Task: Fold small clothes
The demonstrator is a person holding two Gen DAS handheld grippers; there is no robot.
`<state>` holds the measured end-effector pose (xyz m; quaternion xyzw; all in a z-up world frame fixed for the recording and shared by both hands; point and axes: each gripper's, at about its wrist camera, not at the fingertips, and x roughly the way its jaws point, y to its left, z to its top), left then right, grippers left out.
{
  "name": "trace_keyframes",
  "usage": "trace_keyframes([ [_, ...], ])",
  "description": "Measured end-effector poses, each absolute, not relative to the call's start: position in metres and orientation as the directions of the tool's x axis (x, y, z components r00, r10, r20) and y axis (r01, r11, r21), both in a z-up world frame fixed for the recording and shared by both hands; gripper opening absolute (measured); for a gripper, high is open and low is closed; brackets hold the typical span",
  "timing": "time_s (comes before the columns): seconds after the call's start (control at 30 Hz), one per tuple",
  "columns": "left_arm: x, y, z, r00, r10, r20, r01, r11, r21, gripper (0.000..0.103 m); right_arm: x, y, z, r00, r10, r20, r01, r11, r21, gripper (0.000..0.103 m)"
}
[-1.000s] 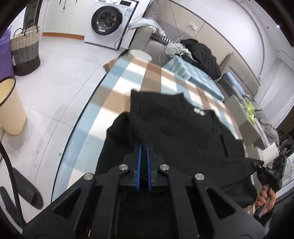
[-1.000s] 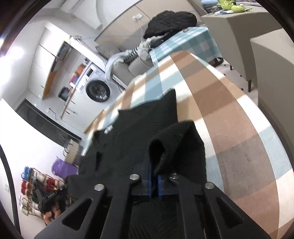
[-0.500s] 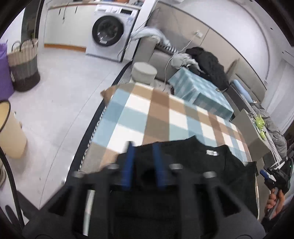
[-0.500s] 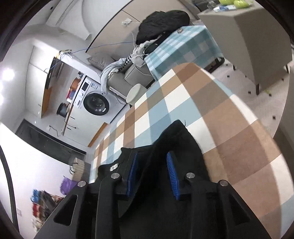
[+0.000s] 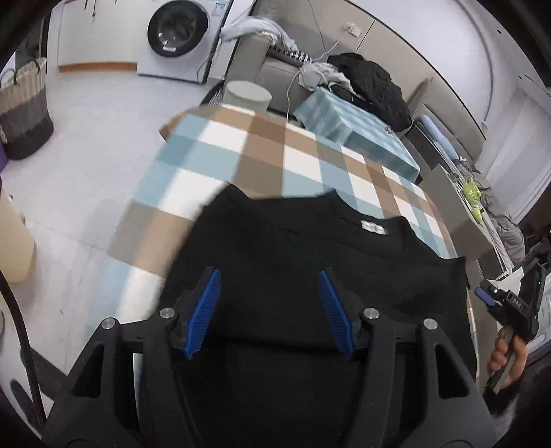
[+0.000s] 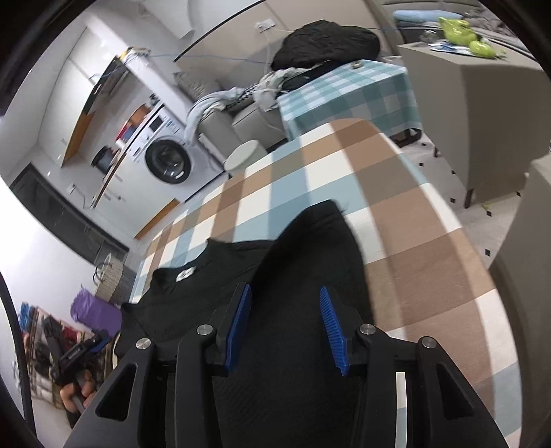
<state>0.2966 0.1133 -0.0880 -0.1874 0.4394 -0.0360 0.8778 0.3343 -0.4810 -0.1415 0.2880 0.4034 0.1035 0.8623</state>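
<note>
A small black knit sweater (image 5: 310, 262) lies flat on the checked tablecloth (image 5: 261, 151), white neck label (image 5: 373, 227) facing up. My left gripper (image 5: 270, 275) is open and empty, held above the sweater's near part. My right gripper (image 6: 284, 293) is open and empty above the sweater's right side (image 6: 310, 262), where a folded sleeve lies on the body. The neck label also shows in the right wrist view (image 6: 185, 274). Each gripper shows in the other's view, hand-held: the right one (image 5: 509, 306) and the left one (image 6: 77, 355).
The checked table (image 6: 344, 172) extends beyond the sweater. A second table with a teal checked cloth (image 5: 351, 124) holds a black garment pile (image 5: 372, 86). A washing machine (image 5: 179, 31), a woven basket (image 5: 24, 110), a white stool (image 5: 246, 94) and a grey cabinet (image 6: 482, 103) stand around.
Both grippers were shut on the sweater's sleeves one second ago. They have opened, let the cloth go and pulled back and up. The sleeves now lie folded on the body.
</note>
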Motion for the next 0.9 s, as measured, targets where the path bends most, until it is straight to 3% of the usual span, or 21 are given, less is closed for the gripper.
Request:
trace_keyframes([
  [0.13,0.291,0.085,-0.087,0.633,-0.27,-0.726,-0.036,0.926,-0.375,0.06,0.327,-0.462,-0.138,0.638,0.438,-0.634,0.006,0.82,0.572,0.043],
  [0.3,0.292,0.058,-0.096,0.564,-0.274,-0.779,-0.021,0.938,-0.346,0.06,0.318,-0.422,-0.139,0.564,0.506,-0.652,-0.094,0.824,0.559,0.044],
  [0.5,0.28,0.035,-0.103,0.555,-0.306,-0.774,0.013,0.933,-0.36,0.06,0.314,-0.375,-0.148,0.494,0.593,-0.636,-0.167,0.782,0.6,0.044],
  [0.9,0.274,0.109,-0.086,0.616,-0.182,-0.766,-0.107,0.944,-0.311,0.06,0.338,-0.286,-0.171,0.333,0.709,-0.622,-0.13,0.687,0.715,0.044],
])
